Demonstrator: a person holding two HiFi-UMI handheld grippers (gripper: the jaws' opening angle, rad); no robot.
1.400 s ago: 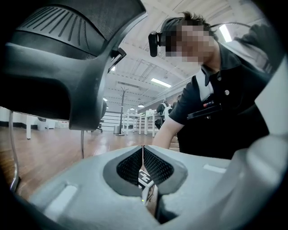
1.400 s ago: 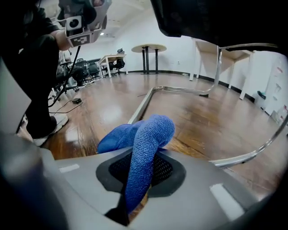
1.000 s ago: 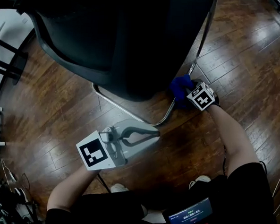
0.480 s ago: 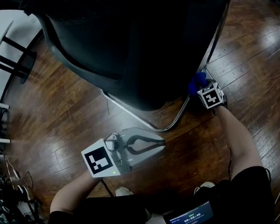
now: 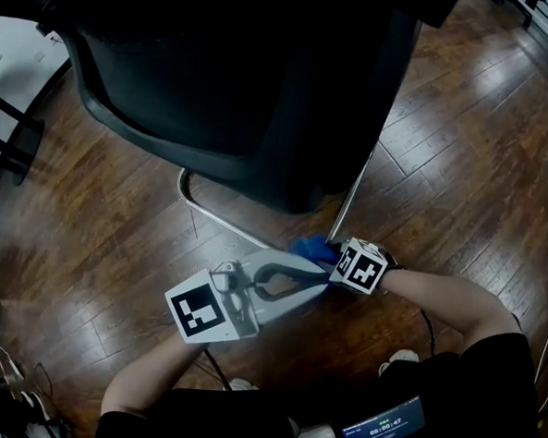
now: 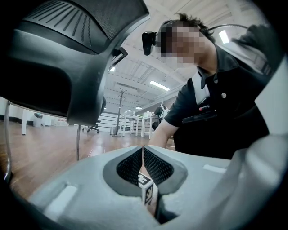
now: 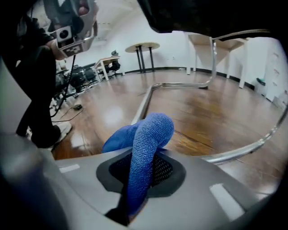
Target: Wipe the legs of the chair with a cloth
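Black chair (image 5: pixel 245 82), chrome leg (image 7: pixel 180 85) looping beneath. Left gripper (image 6: pixel 143 150) just beside leg's front bend, clenched on nothing. Right gripper (image 7: pixel 143 168) at same bend, clamped on blue cloth (image 7: pixel 146 134); contact with tube unclear. Wiping seemingly underway, far leg runs likely left.

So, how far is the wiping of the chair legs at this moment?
Done: nothing shows which tube is already clean. In hand: the right gripper is shut on the blue cloth, held at the front bend of the chrome leg near the floor. Left: likely the floor rail and the rest of the frame. The left gripper is shut, empty.
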